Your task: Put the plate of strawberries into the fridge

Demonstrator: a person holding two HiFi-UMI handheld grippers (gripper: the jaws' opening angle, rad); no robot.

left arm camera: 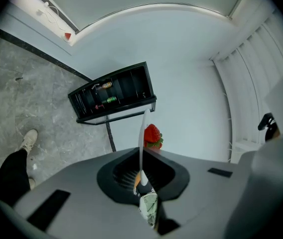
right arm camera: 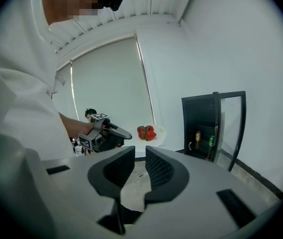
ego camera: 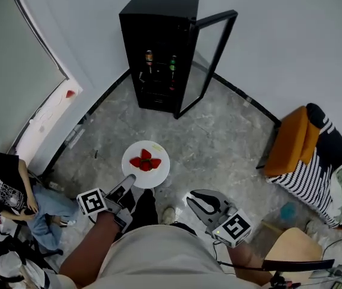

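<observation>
A white plate (ego camera: pixel 156 174) with red strawberries (ego camera: pixel 146 161) hangs over the grey floor, level in front of me. My left gripper (ego camera: pixel 129 181) is shut on the plate's near rim. In the left gripper view the plate (left arm camera: pixel 142 133) shows edge-on between the jaws, with a strawberry (left arm camera: pixel 152 135) above it. My right gripper (ego camera: pixel 196 200) is lower right of the plate, open, with nothing between its jaws (right arm camera: pixel 139 159). In the right gripper view I see the plate (right arm camera: pixel 157 133) and the left gripper (right arm camera: pixel 123 133). The black fridge (ego camera: pixel 159 47) stands ahead with its glass door (ego camera: pixel 210 59) swung open to the right.
Two bottles (ego camera: pixel 149 58) (ego camera: pixel 173 63) stand on a fridge shelf. An orange chair (ego camera: pixel 291 140) with a striped cloth (ego camera: pixel 321 155) sits at the right. A person in a black shirt (ego camera: pixel 5 191) sits at the lower left. My shoe (ego camera: pixel 168 214) is below the plate.
</observation>
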